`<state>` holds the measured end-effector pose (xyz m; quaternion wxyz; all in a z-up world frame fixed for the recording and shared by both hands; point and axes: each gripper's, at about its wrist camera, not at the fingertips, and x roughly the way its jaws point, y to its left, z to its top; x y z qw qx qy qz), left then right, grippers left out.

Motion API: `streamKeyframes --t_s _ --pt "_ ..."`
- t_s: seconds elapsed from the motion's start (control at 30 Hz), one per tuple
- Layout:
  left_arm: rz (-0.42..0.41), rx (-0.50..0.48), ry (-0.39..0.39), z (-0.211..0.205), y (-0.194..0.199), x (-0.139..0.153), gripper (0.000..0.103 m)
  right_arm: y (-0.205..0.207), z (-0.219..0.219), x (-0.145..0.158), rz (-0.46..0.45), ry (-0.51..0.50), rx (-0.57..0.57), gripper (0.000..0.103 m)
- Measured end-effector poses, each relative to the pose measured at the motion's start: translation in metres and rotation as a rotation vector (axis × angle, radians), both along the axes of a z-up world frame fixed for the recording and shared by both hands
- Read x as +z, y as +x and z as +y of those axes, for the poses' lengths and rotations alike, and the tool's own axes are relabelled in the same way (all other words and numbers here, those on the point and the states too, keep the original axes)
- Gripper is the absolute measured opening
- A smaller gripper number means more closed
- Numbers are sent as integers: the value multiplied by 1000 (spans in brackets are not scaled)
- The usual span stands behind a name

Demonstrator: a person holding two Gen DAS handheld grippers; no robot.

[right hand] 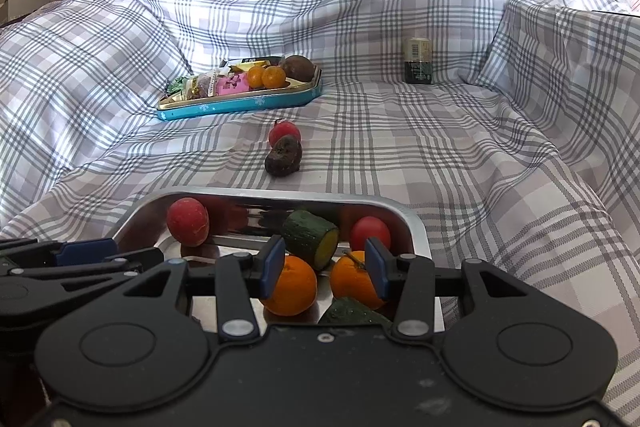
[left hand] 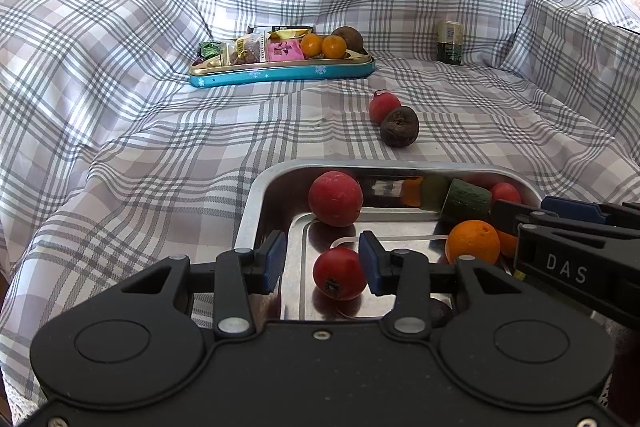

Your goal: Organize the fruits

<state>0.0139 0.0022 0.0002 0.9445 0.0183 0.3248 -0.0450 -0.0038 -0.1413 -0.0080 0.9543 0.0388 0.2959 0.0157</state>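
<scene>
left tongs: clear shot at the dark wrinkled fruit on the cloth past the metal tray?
Probably yes. The left tongs are open and empty over the metal tray. The dark fruit lies beyond its far rim on open cloth; only the red fruit touching it crowds a grasp.

A grey-and-white plaid cloth [left hand: 120, 75] drapes the furniture, with bright daylight washing out the wall behind.

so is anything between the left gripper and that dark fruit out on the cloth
Yes. The far wall of the metal tray lies between the left gripper and the dark fruit, and a red fruit sits between its open fingers. Beyond the rim, only bare checked cloth.
</scene>
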Motion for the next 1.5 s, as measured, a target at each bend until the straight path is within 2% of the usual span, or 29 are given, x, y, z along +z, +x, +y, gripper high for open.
streamKeyframes --t_s 0.8,1.0,1.23,1.5 --pt "-4 -1 6 0 0 -1 50 3 -2 -3 5 19 -9 46" --pt "-21 10 20 -2 -3 1 50 -1 2 0 -22 -7 3 46" --pt "-54 59 37 0 -5 5 50 -1 0 0 -12 -8 12 46" --pt "-47 54 36 0 -4 9 50 2 -4 0 30 21 15 46"
